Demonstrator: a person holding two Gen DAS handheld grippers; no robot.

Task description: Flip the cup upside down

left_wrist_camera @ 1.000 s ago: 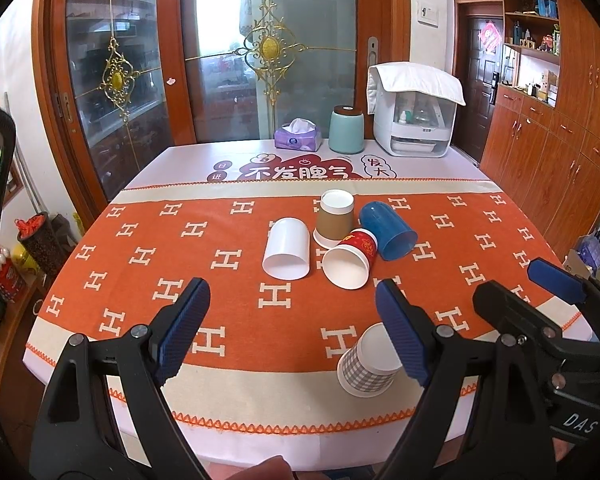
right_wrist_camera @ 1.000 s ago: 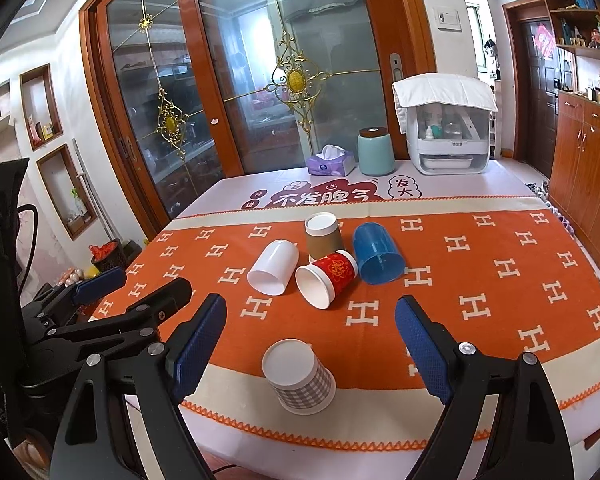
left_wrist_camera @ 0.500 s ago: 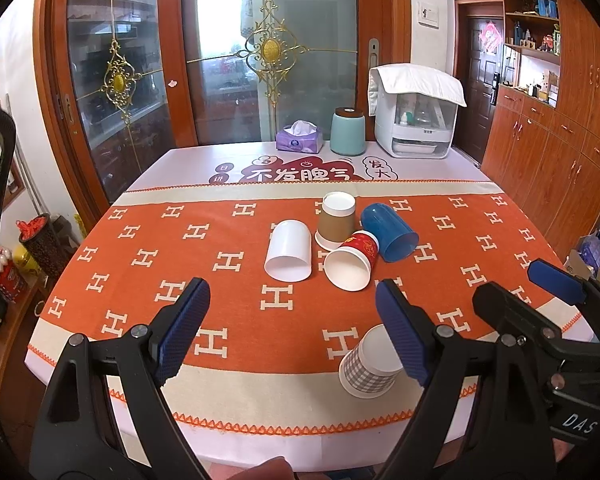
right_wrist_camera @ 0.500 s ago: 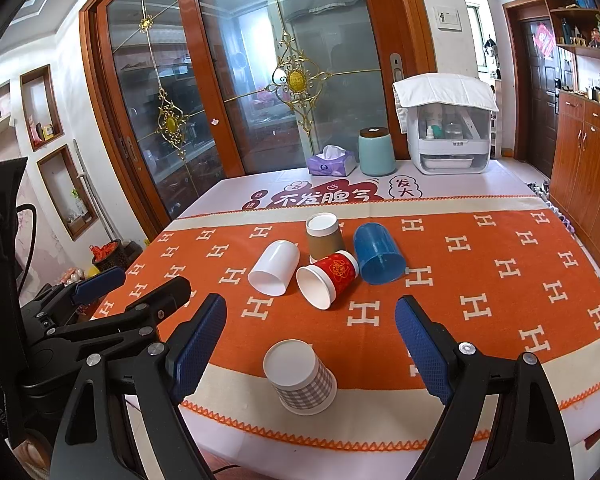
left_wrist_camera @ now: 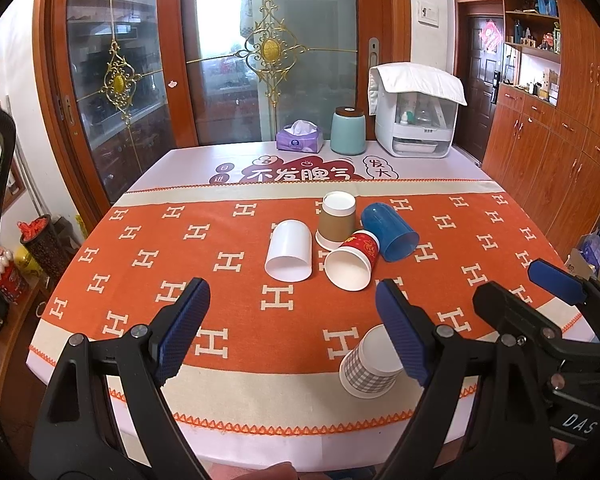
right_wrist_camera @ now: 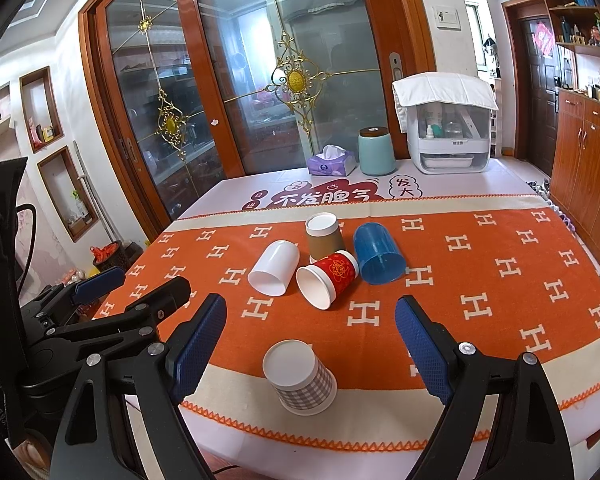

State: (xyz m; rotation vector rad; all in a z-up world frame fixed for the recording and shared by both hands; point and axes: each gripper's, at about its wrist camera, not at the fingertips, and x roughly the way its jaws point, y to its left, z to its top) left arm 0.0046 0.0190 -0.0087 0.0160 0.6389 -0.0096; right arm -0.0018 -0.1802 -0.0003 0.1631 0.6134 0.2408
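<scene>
A checked paper cup point(right_wrist_camera: 300, 380) stands upside down near the table's front edge; it also shows in the left wrist view point(left_wrist_camera: 370, 364), partly behind a finger. A brown cup point(right_wrist_camera: 322, 236) stands upside down further back. A white cup point(right_wrist_camera: 274, 266), a red cup point(right_wrist_camera: 328, 278) and a blue cup point(right_wrist_camera: 376, 254) lie on their sides around it. My left gripper point(left_wrist_camera: 292, 332) is open and empty, above the front edge. My right gripper point(right_wrist_camera: 312, 344) is open and empty, just behind the checked cup.
An orange patterned cloth point(right_wrist_camera: 500, 280) covers the table. At the far edge stand a tissue box point(right_wrist_camera: 331, 162), a teal canister point(right_wrist_camera: 377, 152) and a white appliance point(right_wrist_camera: 448, 136). Glass doors are behind; wooden cabinets point(left_wrist_camera: 560, 168) are at the right.
Both grippers have drifted back very slightly; the cups look marginally lower in the views. Nothing was gripped or moved.
</scene>
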